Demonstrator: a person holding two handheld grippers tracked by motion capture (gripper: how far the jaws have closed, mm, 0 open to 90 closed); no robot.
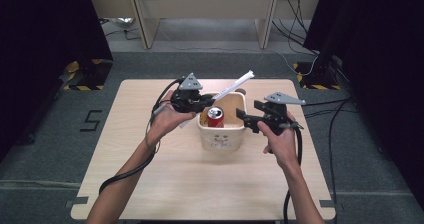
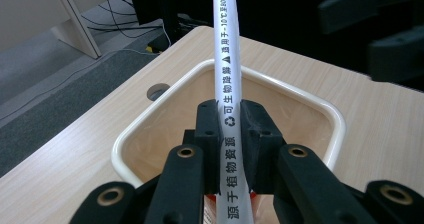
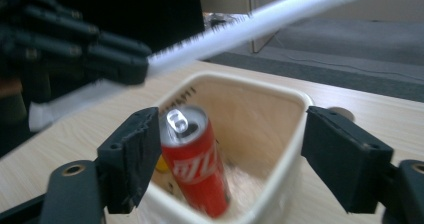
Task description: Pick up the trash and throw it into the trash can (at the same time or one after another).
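A long white paper-wrapped straw [image 1: 235,84] with printed lettering [image 2: 227,59] slants up over a cream plastic bin [image 1: 222,136]. My left gripper [image 1: 209,102] is shut on the straw's lower part [image 2: 230,115], at the bin's left rim. A red drink can [image 1: 215,117] stands tilted inside the bin [image 3: 295,96]. My right gripper [image 1: 250,111] hangs open just right of the bin, a little above it. In the right gripper view its jaws [image 3: 235,126] stand wide, with the can [image 3: 195,159] beyond them. Nothing is held there. The straw [image 3: 260,21] crosses above.
The bin sits mid-table on a light wooden table [image 1: 200,184]. A round cable hole [image 2: 158,91] lies behind the bin. Black curtains flank both sides, and cables trail over the grey floor [image 1: 320,114]. A wooden desk frame [image 1: 200,14] stands at the back.
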